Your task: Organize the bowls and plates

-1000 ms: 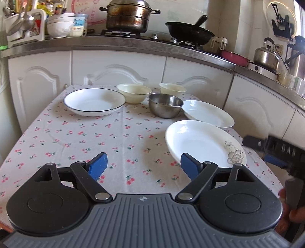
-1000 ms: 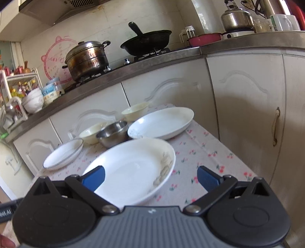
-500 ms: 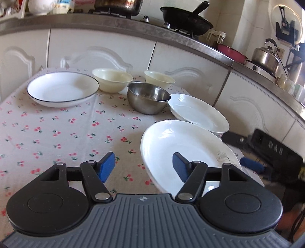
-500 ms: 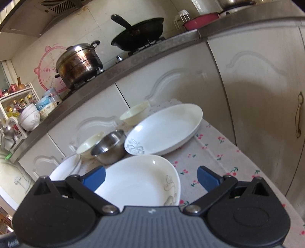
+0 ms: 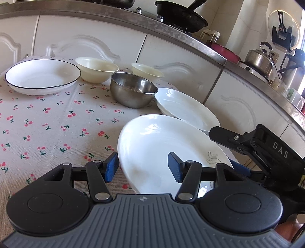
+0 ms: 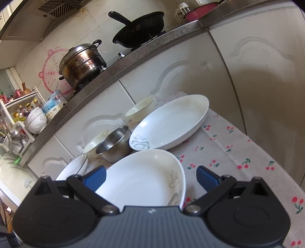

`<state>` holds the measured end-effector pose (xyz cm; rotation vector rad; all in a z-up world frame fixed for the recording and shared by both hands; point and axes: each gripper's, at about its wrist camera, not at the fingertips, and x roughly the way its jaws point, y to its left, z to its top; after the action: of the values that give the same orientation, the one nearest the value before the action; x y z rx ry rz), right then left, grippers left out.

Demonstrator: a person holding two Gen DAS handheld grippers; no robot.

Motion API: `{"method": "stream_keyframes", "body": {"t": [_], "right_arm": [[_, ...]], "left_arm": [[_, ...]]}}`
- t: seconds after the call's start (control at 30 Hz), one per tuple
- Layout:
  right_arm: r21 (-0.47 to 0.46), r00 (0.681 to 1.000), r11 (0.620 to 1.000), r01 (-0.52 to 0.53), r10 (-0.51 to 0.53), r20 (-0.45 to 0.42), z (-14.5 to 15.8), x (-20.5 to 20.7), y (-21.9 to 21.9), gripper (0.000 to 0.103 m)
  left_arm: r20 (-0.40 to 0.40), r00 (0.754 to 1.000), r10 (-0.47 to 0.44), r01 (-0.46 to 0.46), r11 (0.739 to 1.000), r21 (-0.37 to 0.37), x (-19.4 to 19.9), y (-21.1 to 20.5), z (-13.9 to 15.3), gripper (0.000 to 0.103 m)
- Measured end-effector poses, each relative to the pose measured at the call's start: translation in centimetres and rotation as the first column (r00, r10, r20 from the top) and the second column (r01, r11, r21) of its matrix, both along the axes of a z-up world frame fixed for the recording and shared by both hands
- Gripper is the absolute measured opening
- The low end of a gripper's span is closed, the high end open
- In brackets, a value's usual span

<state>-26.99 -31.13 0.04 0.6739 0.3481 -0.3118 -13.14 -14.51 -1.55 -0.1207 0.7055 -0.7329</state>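
A white plate with a grey flower mark (image 5: 162, 145) (image 6: 141, 179) lies nearest on the cherry-print tablecloth (image 5: 57, 118). My left gripper (image 5: 144, 168) straddles its left rim. Its jaws are closing, one pad outside the rim and one over the plate's hollow, neither pressing. My right gripper (image 6: 150, 179) (image 5: 230, 152) stands open across the same plate's right rim. Behind lie a second white plate (image 5: 186, 110) (image 6: 171, 124), a steel bowl (image 5: 133, 91) (image 6: 114, 145), two cream bowls (image 5: 97, 69) (image 5: 146, 71) and a black-rimmed plate (image 5: 42, 76).
White cabinet doors (image 5: 91, 43) rise right behind the table. The counter above carries a black wok (image 5: 181, 17), a kettle (image 5: 259, 61) and a steamer pot (image 6: 82, 64). The table's right edge (image 6: 266, 152) drops off beside the far plate.
Both grippers have come forward and lower to the nearest plate. The left jaws have narrowed around its left rim. The right gripper now reaches the plate's right rim.
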Motion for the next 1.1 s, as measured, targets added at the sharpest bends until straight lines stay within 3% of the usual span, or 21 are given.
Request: {"method": "stream_keyframes", "body": {"t": [0.67,1.1], "right_arm": [[0.051,1.000,0.998,-0.029,0.029,0.003,0.1,0.6,0.9,0.102],[0.016,0.997,0.997,-0.071,0.072,-0.019,0.3,1.8,3.3,0.102]], "left_arm": [[0.013,1.000,0.005,-0.004,0.999,-0.032,0.2,0.6,0.2,0.076],[0.024,0.999,0.045,-0.043,0.997,-0.062,0.0,3.2,0.5,0.076]]}}
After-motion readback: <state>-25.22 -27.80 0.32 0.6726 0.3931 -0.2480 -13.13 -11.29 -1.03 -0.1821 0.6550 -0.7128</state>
